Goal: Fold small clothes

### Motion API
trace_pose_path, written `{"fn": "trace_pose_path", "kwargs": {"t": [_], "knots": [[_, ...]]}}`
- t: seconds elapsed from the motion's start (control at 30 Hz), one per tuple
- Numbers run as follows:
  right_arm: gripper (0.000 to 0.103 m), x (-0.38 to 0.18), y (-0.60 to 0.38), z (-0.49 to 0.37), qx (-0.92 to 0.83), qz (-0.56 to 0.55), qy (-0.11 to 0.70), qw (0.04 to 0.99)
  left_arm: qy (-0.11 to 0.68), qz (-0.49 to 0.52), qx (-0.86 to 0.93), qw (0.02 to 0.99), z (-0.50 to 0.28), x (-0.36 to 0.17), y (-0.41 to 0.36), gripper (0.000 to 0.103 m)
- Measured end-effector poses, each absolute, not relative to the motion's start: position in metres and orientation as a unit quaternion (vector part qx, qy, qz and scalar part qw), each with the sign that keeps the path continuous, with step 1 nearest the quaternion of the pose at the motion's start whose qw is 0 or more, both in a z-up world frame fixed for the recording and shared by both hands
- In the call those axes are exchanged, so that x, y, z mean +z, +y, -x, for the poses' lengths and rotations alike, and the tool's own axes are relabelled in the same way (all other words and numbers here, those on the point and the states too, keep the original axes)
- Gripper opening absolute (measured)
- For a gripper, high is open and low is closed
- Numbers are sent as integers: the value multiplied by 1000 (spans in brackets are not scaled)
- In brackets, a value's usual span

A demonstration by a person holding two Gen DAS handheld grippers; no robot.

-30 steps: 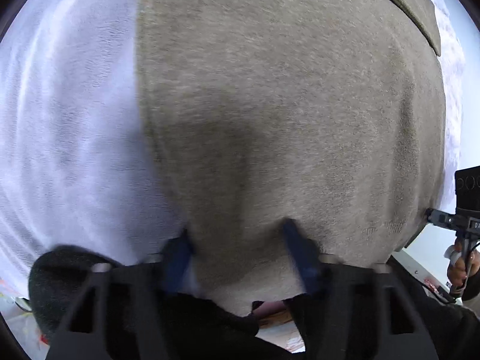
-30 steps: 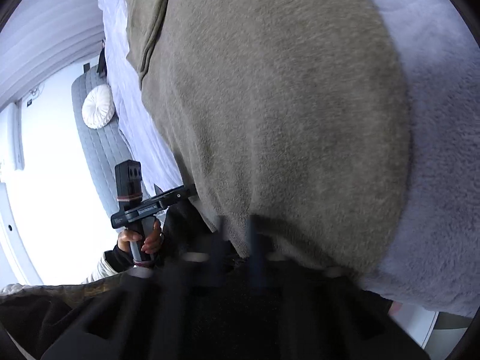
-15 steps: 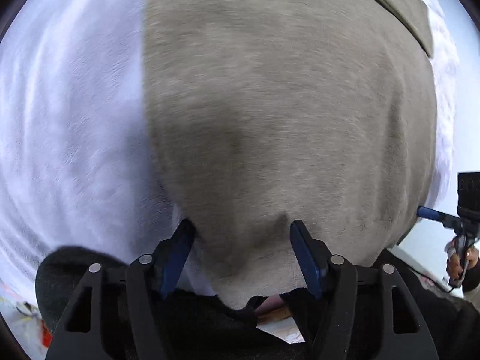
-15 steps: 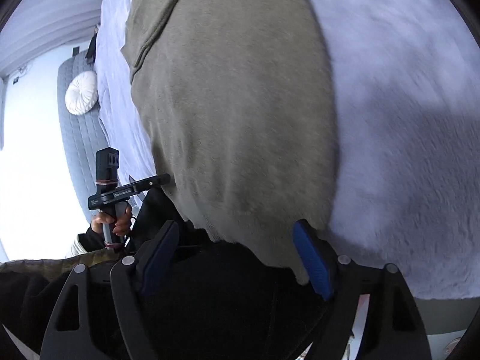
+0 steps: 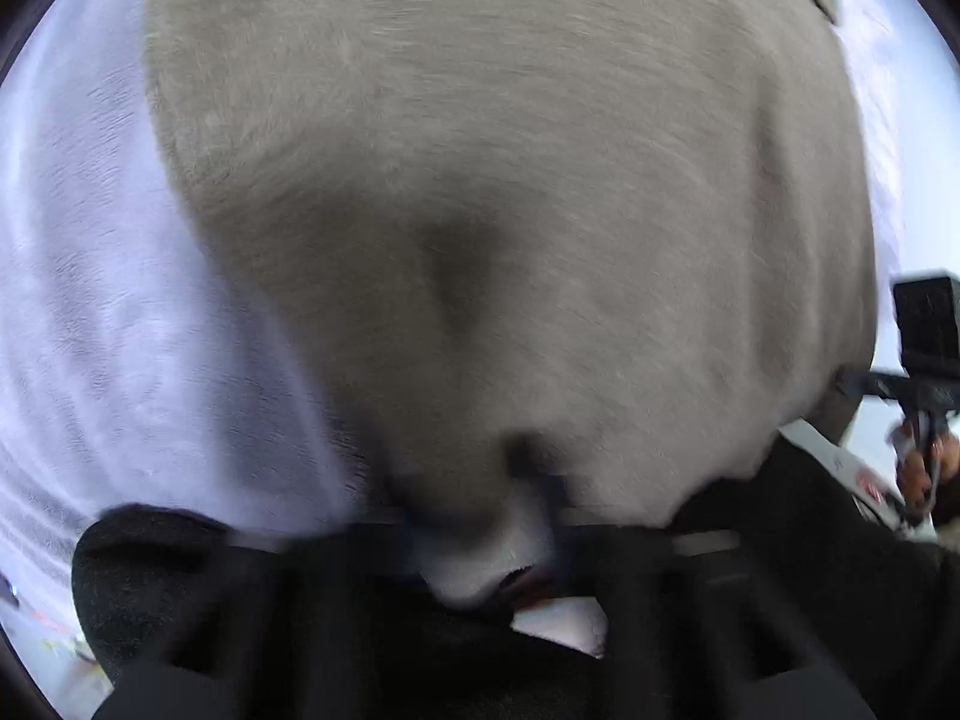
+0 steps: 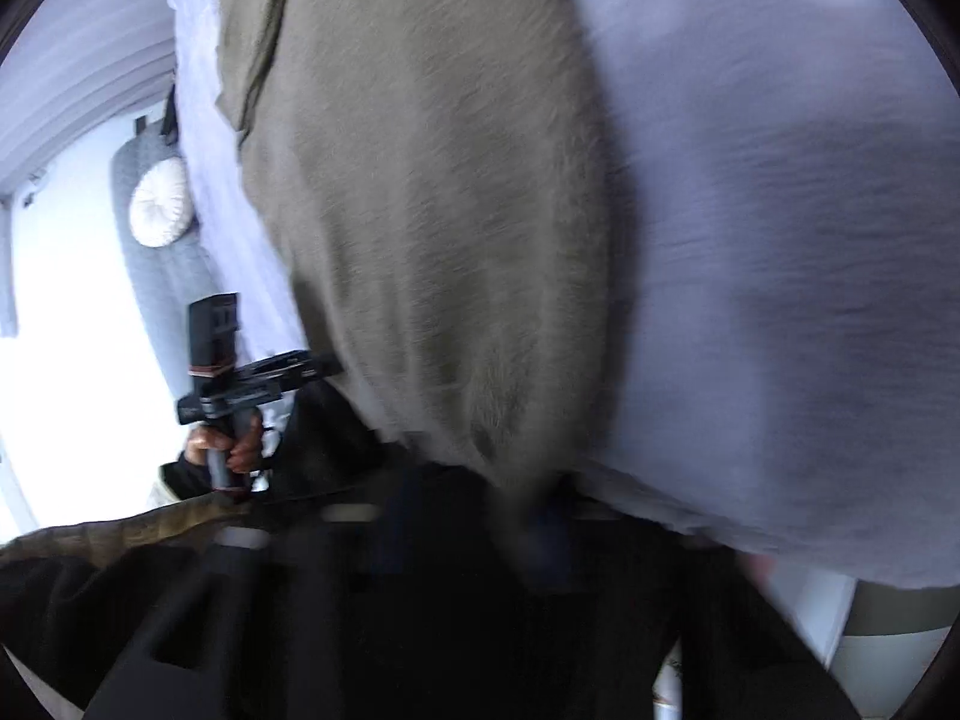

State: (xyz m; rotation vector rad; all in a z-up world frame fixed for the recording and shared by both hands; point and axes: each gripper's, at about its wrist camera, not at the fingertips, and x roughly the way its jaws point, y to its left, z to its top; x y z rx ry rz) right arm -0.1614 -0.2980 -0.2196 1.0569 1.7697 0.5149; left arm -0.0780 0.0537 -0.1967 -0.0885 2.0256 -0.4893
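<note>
garment: olive-grey fleece piece [image 5: 510, 192], spread flat on the white blanket [image 5: 108, 300]. Fills most of both wrist views. Near hem sits at the bed edge, right at both grippers.
left gripper: [image 5: 480, 516] jaws closing, hem fabric bunched between them. Fingers motion-blurred, so actual pad contact isn't clear, but cloth puckers into the gap. Seen from the right wrist view, it sits at the garment's left hem corner [image 6: 288, 369], hand [image 6: 231, 441] wrapped on the handle.
right gripper: [image 6: 540, 516] jaws drawn together on the near hem corner, fabric pinched to a point there. Blurred too. From the left wrist view it shows at far right [image 5: 900, 387], tip against the garment's edge, hand [image 5: 921, 468] below it.
garment far end: a folded seam or band [image 6: 252, 42] runs along the top left in the right wrist view.
blanket: plush, bare area to the right of the garment [image 6: 780, 240].
background: grey headboard [image 6: 162, 300] with a round white cushion [image 6: 161, 202] against it.
person: dark clothing [image 5: 180, 600] along the bottom of both views.
</note>
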Motion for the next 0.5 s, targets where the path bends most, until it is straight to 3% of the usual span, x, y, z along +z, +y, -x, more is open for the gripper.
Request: {"fn": "trace_pose_path", "kwargs": {"t": [0.33, 0.5], "knots": [[7, -152, -301, 73, 296, -552, 561, 541, 730, 159, -214, 629, 16, -132, 91, 13], [7, -151, -319, -1, 285, -554, 519, 586, 698, 211, -173, 662, -27, -142, 117, 13]]}}
